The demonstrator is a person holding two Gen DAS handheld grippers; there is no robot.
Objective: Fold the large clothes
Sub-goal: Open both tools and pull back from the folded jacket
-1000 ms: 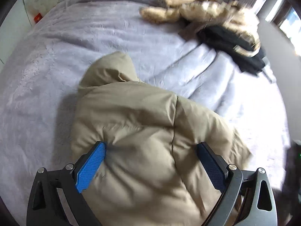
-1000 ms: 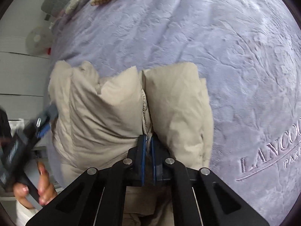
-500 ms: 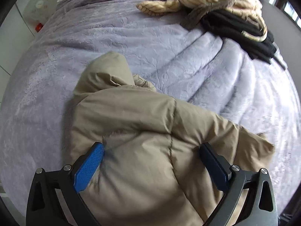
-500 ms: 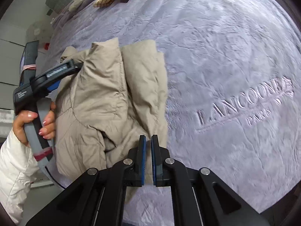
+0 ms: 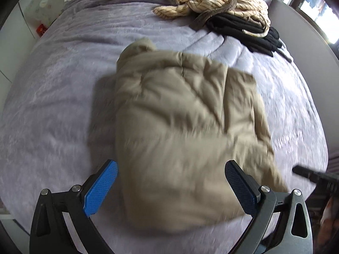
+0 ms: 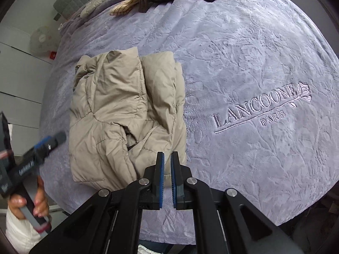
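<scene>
A beige puffer jacket (image 5: pixel 180 122) lies folded in a bundle on the lavender blanket (image 5: pixel 63 74). My left gripper (image 5: pixel 171 167) hangs above its near end, open wide, and the blue pads (image 5: pixel 101 188) are clear of the fabric. In the right wrist view the same jacket (image 6: pixel 125 116) sits left of centre, with the left gripper (image 6: pixel 48 144) blurred off its left edge in a person's hand (image 6: pixel 40 203). My right gripper (image 6: pixel 167 155) is shut with nothing between its pads, just over the jacket's near right corner.
A heap of striped beige clothes (image 5: pixel 222 6) and black clothes (image 5: pixel 243 29) lies at the far right of the bed. A white fan (image 6: pixel 41 40) and white cabinet fronts (image 6: pixel 17 74) stand past the left edge. The blanket (image 6: pixel 254 63) bears stitched lettering.
Both grippers have lifted and drawn back from the jacket. The left pads, earlier pressed into its sides, now hang free. The jacket stays folded on the blanket.
</scene>
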